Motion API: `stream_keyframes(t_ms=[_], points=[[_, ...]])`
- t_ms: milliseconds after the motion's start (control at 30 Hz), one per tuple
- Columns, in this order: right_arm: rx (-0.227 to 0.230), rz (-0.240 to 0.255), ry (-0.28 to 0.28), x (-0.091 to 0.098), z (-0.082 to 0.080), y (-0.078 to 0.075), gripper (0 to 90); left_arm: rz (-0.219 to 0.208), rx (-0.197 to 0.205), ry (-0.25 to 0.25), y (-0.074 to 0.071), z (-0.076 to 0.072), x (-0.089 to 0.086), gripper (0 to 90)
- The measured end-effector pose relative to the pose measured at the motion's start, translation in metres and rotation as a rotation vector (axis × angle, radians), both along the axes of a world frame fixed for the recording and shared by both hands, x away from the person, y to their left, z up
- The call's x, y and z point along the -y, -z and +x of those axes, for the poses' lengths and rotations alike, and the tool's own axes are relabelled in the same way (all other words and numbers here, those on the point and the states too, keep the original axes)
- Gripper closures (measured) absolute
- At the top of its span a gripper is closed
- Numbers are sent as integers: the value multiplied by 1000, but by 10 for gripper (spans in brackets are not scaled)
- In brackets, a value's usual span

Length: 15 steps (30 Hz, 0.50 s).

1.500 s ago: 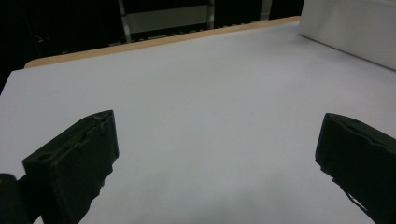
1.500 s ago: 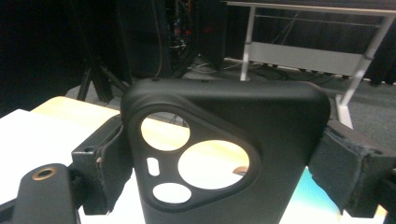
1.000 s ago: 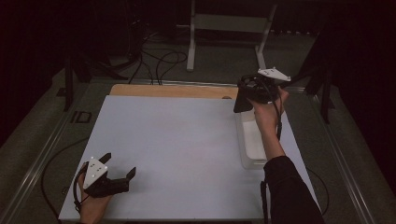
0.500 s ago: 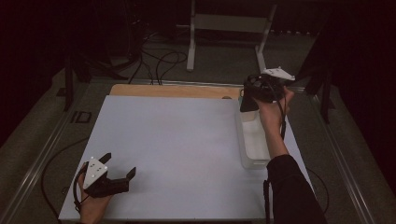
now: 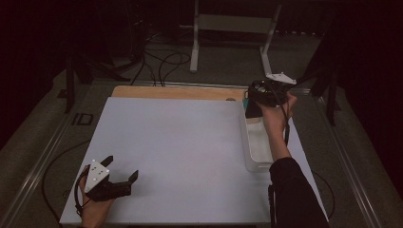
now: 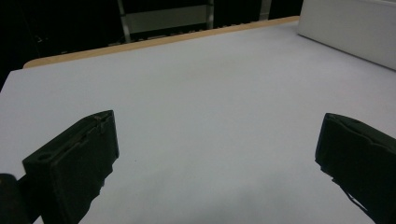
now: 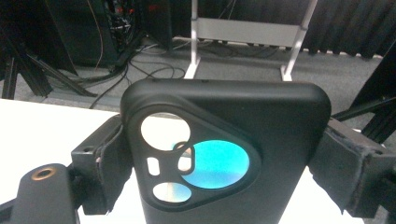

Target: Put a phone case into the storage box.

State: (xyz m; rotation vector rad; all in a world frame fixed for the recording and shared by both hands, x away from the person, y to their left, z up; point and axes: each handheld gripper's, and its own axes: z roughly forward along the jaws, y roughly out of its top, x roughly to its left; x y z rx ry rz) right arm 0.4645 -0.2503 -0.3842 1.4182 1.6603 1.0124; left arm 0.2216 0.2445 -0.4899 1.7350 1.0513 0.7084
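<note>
At the far right corner of the worktop (image 5: 190, 142), the right gripper (image 5: 259, 102) is holding a black phone case (image 7: 224, 158) lifted above the far end of a white rectangular bin (image 5: 254, 142). Its jaws are clamping the case by its two long edges, which leaves the flat back and the camera cutout facing the right gripper view; through that cutout a patch of turquoise is showing, though whether a phone is sitting inside or something merely lies behind cannot be told. Gripping across the width is probably giving the firmest hold on so thin and smooth a shell, and is keeping it upright rather than dangling. Being raised clear of the bin's rim, the case is touching neither bin nor worktop. Near the close left corner, the left gripper (image 5: 116, 180) is resting low over the bare white surface with its jaws spread wide and nothing between them, well apart from the bin; it is apparently waiting out of the way while the other hand is working. The left gripper view is looking across the empty sheet toward the bin's white wall at the upper right.
</note>
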Motion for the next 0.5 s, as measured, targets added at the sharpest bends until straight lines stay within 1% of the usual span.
stream_keyframes(t_ms=[200,300,367,400,500], points=[[-22,-5,11,-1,4,12,138,1,0,1,0,0,0,0],[-42,-4,20,-1,6,18,137,0,0,1,0,0,0,0],[-46,-5,21,-1,7,20,137,1,0,1,0,0,0,0],[-55,-12,23,-2,8,24,137,1,0,0,0,0,0,0],[-63,-22,24,-4,10,28,136,2,0,1,0,0,0,0]])
